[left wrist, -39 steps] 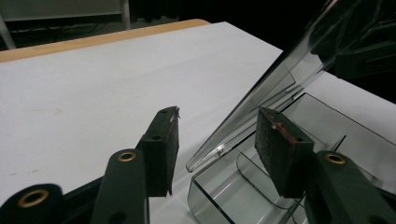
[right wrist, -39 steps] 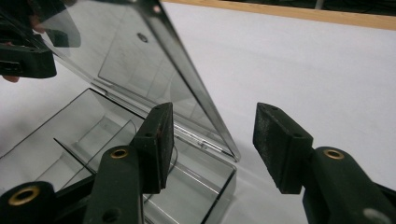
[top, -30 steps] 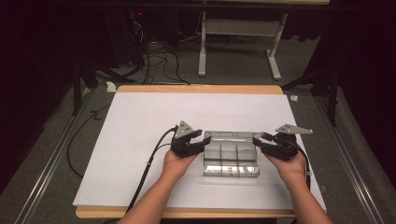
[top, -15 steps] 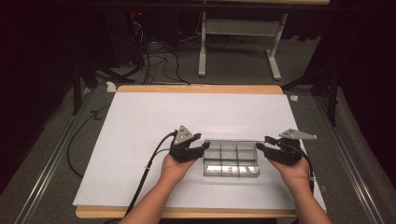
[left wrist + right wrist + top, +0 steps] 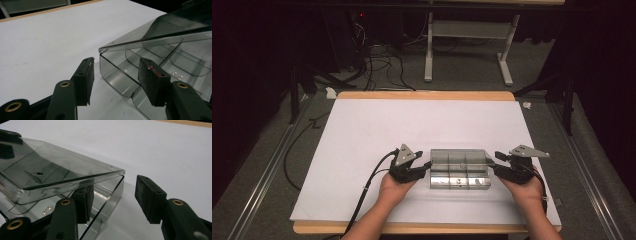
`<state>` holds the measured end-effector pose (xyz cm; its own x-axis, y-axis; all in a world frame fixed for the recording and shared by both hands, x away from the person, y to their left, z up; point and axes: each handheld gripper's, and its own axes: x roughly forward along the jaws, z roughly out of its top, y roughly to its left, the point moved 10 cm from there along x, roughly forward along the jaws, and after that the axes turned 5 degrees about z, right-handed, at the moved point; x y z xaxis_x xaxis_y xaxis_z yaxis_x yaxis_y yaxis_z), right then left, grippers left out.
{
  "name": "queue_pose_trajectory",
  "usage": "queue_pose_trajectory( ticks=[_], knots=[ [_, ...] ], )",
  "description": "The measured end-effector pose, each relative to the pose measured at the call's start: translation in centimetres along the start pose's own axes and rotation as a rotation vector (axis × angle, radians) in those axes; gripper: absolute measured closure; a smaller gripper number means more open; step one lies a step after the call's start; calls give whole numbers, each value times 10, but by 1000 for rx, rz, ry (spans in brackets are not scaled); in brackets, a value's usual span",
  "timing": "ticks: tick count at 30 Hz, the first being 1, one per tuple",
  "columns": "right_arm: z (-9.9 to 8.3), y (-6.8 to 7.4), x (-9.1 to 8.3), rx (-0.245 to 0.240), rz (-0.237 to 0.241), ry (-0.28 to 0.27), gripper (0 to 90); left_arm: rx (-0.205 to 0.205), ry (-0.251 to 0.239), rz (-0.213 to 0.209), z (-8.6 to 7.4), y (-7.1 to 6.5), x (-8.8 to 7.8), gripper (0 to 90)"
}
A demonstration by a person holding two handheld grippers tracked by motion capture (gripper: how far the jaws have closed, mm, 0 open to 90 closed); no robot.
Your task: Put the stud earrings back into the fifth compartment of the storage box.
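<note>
two claws straddle the end walls of the clear compartment box (image 5: 460, 170) near the worktop's (image 5: 362, 130) front edge – left claw (image 5: 116, 78) and right claw (image 5: 113, 197) both gaping, unclamped – so its half-raised lid (image 5: 57, 170) could drop or the box skid.

Left claw (image 5: 428, 165), right claw (image 5: 493, 162) agape

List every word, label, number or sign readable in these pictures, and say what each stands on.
None can be read: the clear compartment box, its half-raised lid, the white table cover and both grippers' fingers bear no lettering or marks that show.
</note>
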<state>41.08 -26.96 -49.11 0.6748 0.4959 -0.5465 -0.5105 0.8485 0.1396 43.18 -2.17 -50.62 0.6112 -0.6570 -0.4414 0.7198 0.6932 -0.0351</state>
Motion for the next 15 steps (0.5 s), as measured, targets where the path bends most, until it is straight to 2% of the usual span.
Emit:
queue_pose_trajectory(
  ticks=[2, 8, 13, 14, 15],
  knots=[
    [-1, 1, 0, 8, -1, -3, 499, -12, 2, -2, -4, 0, -2, 471],
    [-5, 2, -2, 13, -11, -6, 500, 0, 16, 4, -13, 7, -12, 465],
    [-7, 2, -3, 6, -19, 4, 499, -15, 19, 26, -22, 25, -28, 457],
    [-7, 2, -3, -1, -22, 7, 499, -15, 19, 26, -22, 25, -28, 453],
    [-8, 3, -4, 1, -24, 10, 499, -7, 27, 46, -26, 35, -36, 452]
  ],
)
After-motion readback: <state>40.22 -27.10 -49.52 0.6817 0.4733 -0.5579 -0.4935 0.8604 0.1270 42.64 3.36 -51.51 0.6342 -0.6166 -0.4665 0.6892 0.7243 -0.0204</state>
